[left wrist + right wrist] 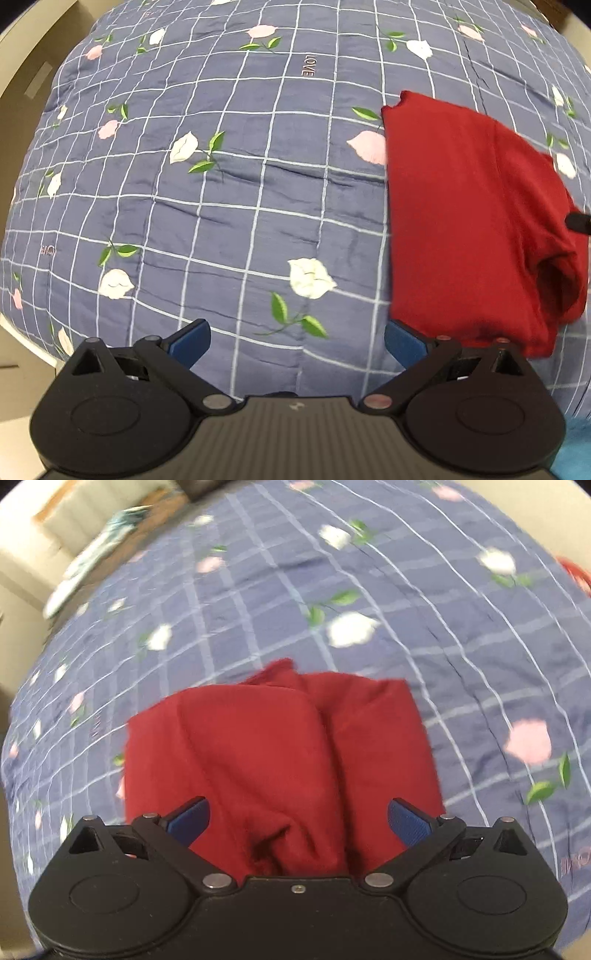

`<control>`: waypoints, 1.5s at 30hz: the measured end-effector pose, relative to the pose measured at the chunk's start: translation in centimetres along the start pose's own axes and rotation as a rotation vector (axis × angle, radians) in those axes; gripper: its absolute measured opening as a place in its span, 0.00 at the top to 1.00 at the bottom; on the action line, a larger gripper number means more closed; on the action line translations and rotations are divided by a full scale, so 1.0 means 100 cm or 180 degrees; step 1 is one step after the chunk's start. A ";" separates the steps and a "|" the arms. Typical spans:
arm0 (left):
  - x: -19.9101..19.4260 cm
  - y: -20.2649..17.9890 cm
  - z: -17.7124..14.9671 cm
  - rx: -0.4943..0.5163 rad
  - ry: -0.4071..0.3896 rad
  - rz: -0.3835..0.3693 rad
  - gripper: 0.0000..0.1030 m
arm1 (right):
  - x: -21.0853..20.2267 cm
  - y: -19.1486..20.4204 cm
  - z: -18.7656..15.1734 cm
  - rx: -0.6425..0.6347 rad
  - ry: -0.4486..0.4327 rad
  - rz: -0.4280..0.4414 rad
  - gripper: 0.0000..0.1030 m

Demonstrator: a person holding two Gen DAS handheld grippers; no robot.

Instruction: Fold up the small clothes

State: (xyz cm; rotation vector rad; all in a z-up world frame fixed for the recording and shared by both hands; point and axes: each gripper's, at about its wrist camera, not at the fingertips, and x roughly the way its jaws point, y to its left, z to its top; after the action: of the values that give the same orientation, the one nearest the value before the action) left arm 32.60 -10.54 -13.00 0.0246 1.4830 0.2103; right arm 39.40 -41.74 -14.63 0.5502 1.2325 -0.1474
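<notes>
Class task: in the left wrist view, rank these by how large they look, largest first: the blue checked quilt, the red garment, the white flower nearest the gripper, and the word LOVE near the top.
1. blue checked quilt, filling most of the view
2. red garment
3. white flower
4. word LOVE, smallest, though it lies farther from the camera, so it may look smaller than it is.

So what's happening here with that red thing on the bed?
A person holding a gripper in each hand is folding a small red garment on a blue flowered quilt. It lies partly folded. The right gripper is open over its near edge; the left gripper is open over the quilt beside it.
</notes>
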 end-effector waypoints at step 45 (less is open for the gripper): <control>0.021 -0.049 0.002 -0.0028 0.0337 0.0208 0.01 | 0.037 -0.017 0.014 -0.0448 0.0597 -0.0271 0.01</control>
State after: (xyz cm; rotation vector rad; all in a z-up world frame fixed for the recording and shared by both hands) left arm 33.57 -14.99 -15.75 0.0557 1.5879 0.2745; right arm 41.20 -43.20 -18.27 0.3959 1.4381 -0.0812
